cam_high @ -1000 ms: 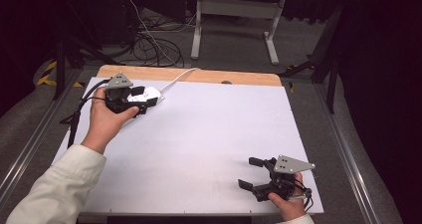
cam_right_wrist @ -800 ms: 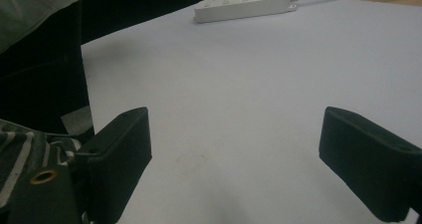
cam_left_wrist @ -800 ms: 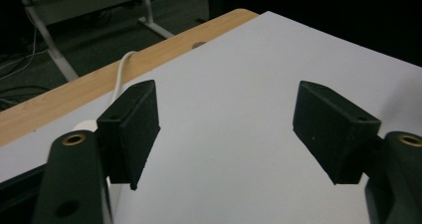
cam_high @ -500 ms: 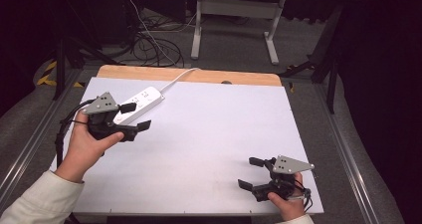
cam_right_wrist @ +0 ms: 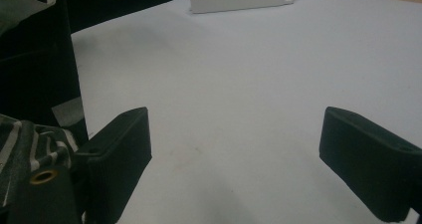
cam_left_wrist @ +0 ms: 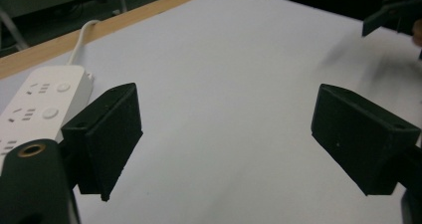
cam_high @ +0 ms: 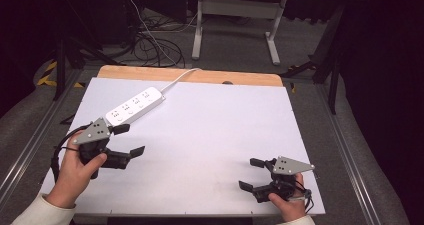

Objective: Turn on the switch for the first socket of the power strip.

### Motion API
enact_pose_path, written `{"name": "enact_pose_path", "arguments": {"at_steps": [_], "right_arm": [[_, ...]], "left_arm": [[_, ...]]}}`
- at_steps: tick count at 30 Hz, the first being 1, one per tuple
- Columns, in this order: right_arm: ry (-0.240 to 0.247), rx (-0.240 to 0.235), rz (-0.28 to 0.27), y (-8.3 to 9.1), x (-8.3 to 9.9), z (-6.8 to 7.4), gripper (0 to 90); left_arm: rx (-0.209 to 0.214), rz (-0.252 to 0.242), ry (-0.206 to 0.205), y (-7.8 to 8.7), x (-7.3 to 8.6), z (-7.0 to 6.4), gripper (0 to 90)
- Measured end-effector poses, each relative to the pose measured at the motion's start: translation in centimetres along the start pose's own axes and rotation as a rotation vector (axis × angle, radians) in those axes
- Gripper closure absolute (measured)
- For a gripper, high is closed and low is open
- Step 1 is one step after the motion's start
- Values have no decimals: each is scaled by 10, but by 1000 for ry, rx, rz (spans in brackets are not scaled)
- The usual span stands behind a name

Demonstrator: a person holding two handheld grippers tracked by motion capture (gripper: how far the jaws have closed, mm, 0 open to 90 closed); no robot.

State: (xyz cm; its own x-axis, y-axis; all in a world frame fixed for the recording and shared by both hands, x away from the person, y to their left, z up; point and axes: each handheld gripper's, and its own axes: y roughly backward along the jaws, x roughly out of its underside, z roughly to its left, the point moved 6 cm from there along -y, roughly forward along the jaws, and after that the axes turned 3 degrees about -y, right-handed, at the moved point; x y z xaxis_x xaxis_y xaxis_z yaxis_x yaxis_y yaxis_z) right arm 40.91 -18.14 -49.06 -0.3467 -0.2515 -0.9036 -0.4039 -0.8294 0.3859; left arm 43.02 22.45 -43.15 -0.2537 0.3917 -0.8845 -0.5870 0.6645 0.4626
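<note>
Black left hand-held gripper [cam_high: 129, 140] wide open, empty, near power strip [cam_high: 135, 105].

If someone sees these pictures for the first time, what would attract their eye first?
Probably the white power strip, lying at an angle on the far left part of the white table, its cable running off the far edge. Next, the two black grippers: the left gripper just near of the strip, the right gripper at the near right corner, both with jaws wide open and empty.
</note>
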Motion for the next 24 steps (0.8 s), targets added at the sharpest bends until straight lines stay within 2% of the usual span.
{"name": "enact_pose_path", "arguments": {"at_steps": [3, 10, 12, 16, 19, 24], "right_arm": [[1, -1, 1, -1, 0, 0, 135], [2, -2, 6, -2, 1, 1, 135], [2, -2, 8, -2, 1, 1, 135], [4, 0, 7, -2, 1, 1, 135], [4, 0, 8, -2, 1, 1, 136], [10, 2, 16, -2, 2, 1, 136]], "left_arm": [[12, -13, 15, 2, 8, -2, 119], [82, -32, 23, 2, 30, -13, 104], [99, -33, 51, 2, 36, -15, 103], [109, -51, 56, 3, 45, -18, 102], [109, -41, 35, 2, 52, -23, 102], [79, -25, 10, 0, 63, -26, 102]]}}
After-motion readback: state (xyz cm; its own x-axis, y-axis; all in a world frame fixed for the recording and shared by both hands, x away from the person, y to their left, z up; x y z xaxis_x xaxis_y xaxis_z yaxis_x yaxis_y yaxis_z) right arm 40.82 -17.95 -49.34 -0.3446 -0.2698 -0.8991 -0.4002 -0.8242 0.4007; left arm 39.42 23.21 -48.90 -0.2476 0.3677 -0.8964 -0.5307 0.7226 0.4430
